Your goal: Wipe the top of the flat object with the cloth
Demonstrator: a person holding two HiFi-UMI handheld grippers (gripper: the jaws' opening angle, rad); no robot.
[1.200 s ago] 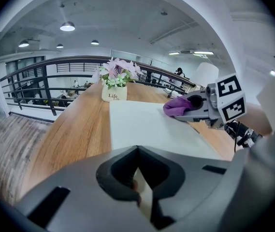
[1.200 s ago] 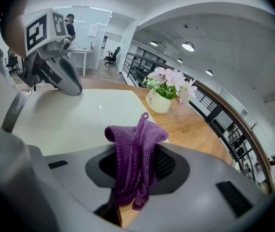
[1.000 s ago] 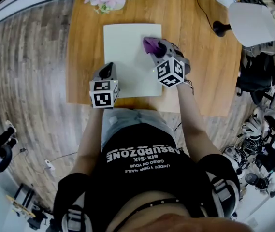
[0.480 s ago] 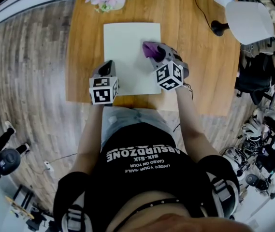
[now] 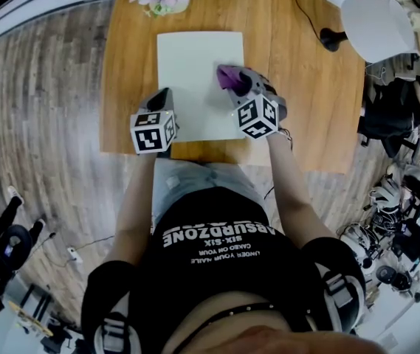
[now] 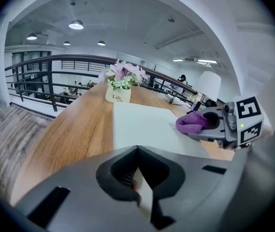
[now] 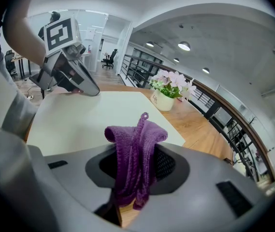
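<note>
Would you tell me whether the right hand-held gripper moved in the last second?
Yes; the right hand-held gripper, holding the purple cloth, slid slightly toward the flat white board's near edge.

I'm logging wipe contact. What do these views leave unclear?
Whether the purple cloth touches the white board: head view, the right gripper covers the contact; its own view hides the cloth's underside.
Board's near corners: head view, under the left gripper and the right one.
Small print on the flower pot: left gripper view, too small.
</note>
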